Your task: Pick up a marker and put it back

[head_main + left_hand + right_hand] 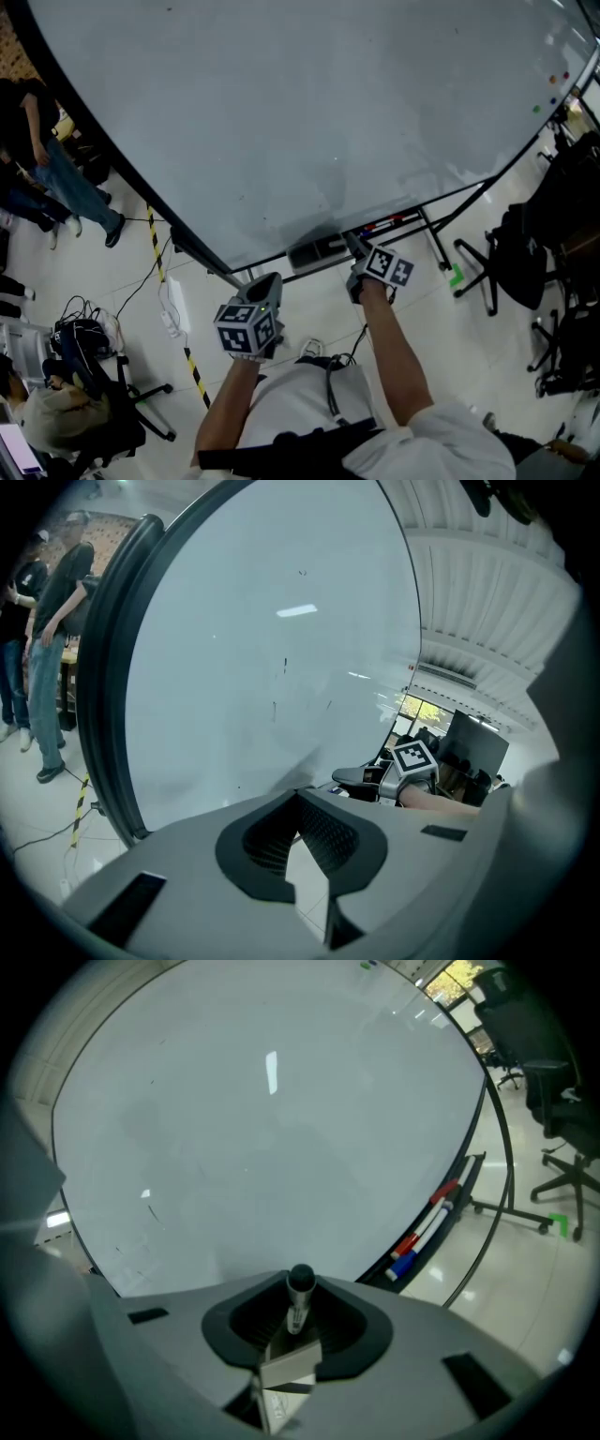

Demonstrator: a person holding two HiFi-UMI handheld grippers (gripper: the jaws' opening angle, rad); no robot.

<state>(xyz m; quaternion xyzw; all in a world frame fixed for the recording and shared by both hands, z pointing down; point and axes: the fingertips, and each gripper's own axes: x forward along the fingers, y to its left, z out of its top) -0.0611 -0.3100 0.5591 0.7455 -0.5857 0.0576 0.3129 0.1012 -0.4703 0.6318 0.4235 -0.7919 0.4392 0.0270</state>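
The right gripper (298, 1305) held the marker (300, 1285) tight in its jaws near the whiteboard (281, 1129), so the put-back step seemed next, down onto the tray (470, 1172); the left gripper (300, 801) was closed and empty.

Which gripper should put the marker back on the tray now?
Right. The right gripper has its jaws shut on the marker, and the whiteboard's tray, holding the other markers, is near it. The left gripper holds nothing.
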